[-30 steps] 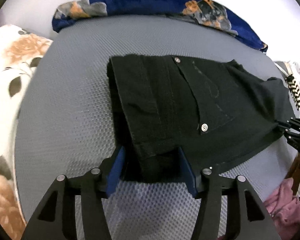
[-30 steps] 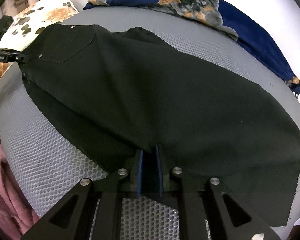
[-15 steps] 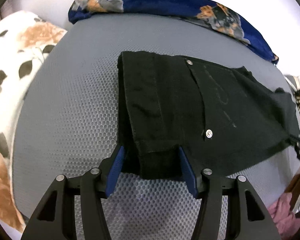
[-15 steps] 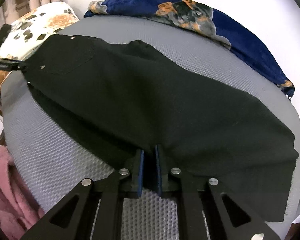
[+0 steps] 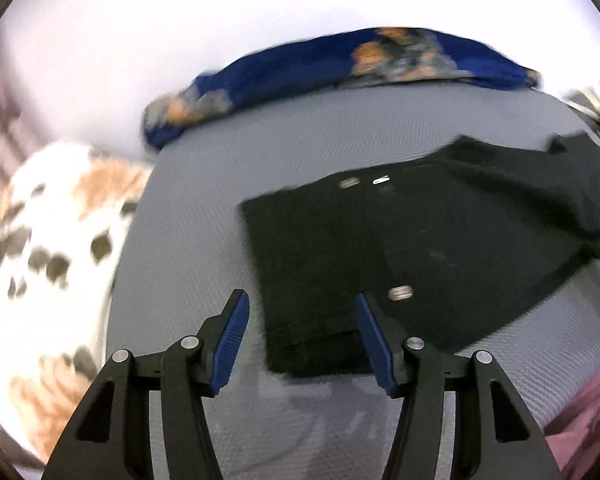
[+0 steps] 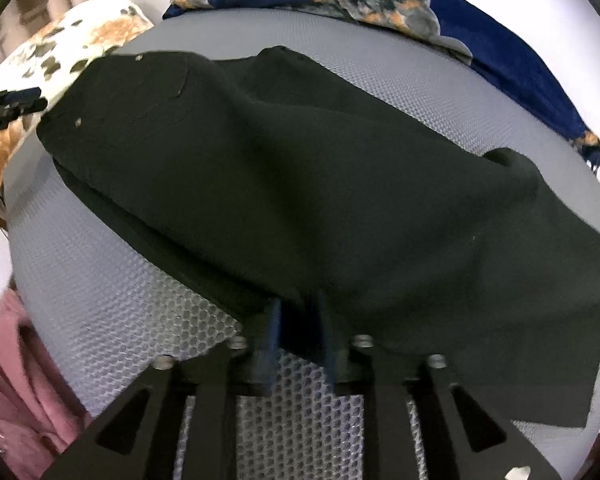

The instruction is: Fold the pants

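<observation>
Black pants (image 5: pixel 400 248) lie on the grey mesh mattress (image 5: pixel 204 216), waistband end toward my left gripper, with metal rivets showing. My left gripper (image 5: pixel 302 322) is open, its blue pads either side of the waistband corner, just above it and not gripping. In the right wrist view the pants (image 6: pixel 300 184) spread wide across the mattress (image 6: pixel 112 280). My right gripper (image 6: pixel 298 320) has its jaws a little apart with a fold of the black cloth between them; the view is blurred. The left gripper also shows there at the far left (image 6: pixel 8 106).
A blue floral blanket (image 5: pixel 340 64) lies along the far edge by the white wall. A white floral pillow (image 5: pixel 48 248) sits at the left. Pink clothing (image 6: pixel 16 380) hangs off the near side of the mattress.
My left gripper has drawn back and swung left, off the waistband it straddled. My right gripper's jaws have parted slightly and the cloth near it has slackened and bunched.
</observation>
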A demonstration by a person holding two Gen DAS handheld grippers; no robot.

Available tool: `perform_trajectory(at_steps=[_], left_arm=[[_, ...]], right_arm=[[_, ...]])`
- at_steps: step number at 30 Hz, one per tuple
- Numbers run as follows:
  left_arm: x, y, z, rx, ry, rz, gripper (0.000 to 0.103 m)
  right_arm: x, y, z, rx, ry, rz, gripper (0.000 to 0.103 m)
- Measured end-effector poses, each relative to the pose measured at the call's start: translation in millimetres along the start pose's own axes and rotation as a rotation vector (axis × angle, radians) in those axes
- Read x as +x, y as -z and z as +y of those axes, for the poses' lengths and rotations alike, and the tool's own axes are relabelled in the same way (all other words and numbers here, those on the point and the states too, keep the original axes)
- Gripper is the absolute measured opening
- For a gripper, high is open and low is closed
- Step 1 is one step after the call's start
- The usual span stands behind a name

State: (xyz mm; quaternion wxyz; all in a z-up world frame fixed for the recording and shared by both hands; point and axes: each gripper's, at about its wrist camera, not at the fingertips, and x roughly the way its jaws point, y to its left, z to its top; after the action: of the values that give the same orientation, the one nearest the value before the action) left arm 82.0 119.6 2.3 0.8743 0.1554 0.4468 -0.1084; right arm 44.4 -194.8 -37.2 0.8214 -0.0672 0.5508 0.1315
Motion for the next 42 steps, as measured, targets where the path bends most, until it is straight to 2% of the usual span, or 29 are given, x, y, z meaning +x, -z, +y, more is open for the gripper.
perform_trajectory(at_steps=[1,5,8,13,17,22,29,33,38,42], left_arm=[[-2.9,-1.9,-9.4,0.028,0.020,-0.013,0.057],[-5.9,-13.8,-64.3,0.139,0.170,-0.054,0.057],[-2.8,-19.4,-105.3,0.205,0.256,-0.061,0.057],[3.7,-28.2,-170.7,0.315,0.356,-0.080,0.057],[8.3,-34.4,-213.1,0.393,0.417,-0.085,0.057],[16.6,-38.8,-247.3,0.460,0.437,-0.079,0.057],[34.1,-28.7,-263.1,0.495,0.421,-0.031,0.057],[42.4,-26.5,-265.0,0.485,0.424,-0.013,0.056],[41.8,-32.9,-271.1,0.490,0.456,0.020,0.044],[38.0,-38.0,-269.0,0.483,0.496,0.028,0.044]], right_arm=[[-2.1,-0.6,-3.3,0.018,-0.008,-0.003,0.039],[-17.8,2.9,-19.2,0.084,-0.059,-0.037,0.039],[-30.8,7.3,-44.3,0.190,-0.104,-0.063,0.039],[-40.2,24.9,-111.9,0.450,-0.106,-0.105,0.041],[-39.3,39.1,-164.9,0.638,-0.141,-0.133,0.041],[-26.6,53.6,-196.4,0.818,-0.252,-0.139,0.041],[-8.3,57.9,-182.3,0.866,-0.374,-0.103,0.041],[-4.4,58.4,-187.6,0.880,-0.381,-0.134,0.041],[-0.9,50.2,-209.3,0.935,-0.380,-0.179,0.040],[1.1,46.7,-218.7,0.944,-0.387,-0.182,0.040]])
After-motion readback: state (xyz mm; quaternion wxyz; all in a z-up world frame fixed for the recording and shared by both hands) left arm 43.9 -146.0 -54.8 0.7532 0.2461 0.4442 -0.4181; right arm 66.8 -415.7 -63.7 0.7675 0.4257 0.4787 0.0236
